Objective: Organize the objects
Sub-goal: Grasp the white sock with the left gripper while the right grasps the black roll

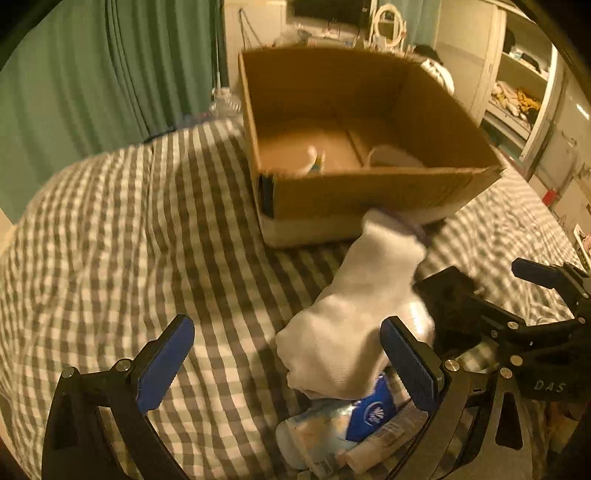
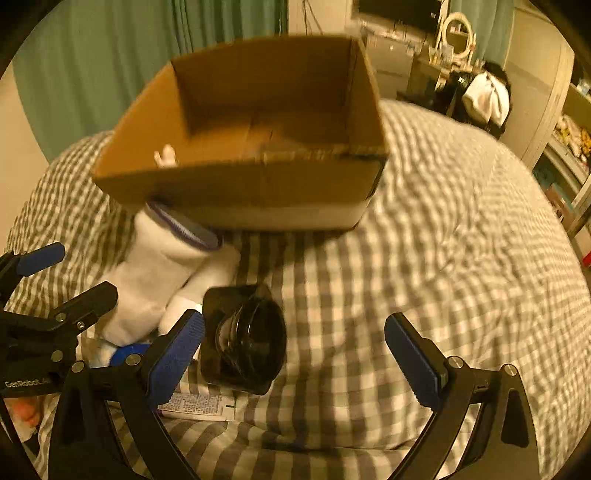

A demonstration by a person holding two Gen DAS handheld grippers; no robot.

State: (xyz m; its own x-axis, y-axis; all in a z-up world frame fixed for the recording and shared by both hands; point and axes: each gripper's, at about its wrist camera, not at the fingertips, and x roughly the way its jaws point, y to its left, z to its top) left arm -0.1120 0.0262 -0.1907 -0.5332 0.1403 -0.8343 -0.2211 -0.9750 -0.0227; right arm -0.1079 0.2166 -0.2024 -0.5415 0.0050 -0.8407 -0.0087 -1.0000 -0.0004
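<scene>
An open cardboard box (image 1: 369, 192) (image 2: 258, 184) stands on a checked bedspread (image 1: 147, 240) (image 2: 443, 240), with small pale items inside (image 1: 314, 162). A white sock (image 1: 362, 317) (image 2: 159, 273) lies in front of it, over a blue-and-white packet (image 1: 347, 424). A black square container (image 2: 242, 339) (image 1: 447, 295) lies beside the sock. My left gripper (image 1: 291, 362) is open, low over the sock and packet. My right gripper (image 2: 299, 362) is open, just above the black container, which sits by its left finger.
Green curtains (image 1: 92, 74) hang behind the bed. A clear bottle (image 1: 223, 103) stands behind the box. Shelves with clothes (image 1: 517, 99) are at the right. A desk with a round mirror (image 2: 458, 33) is at the back.
</scene>
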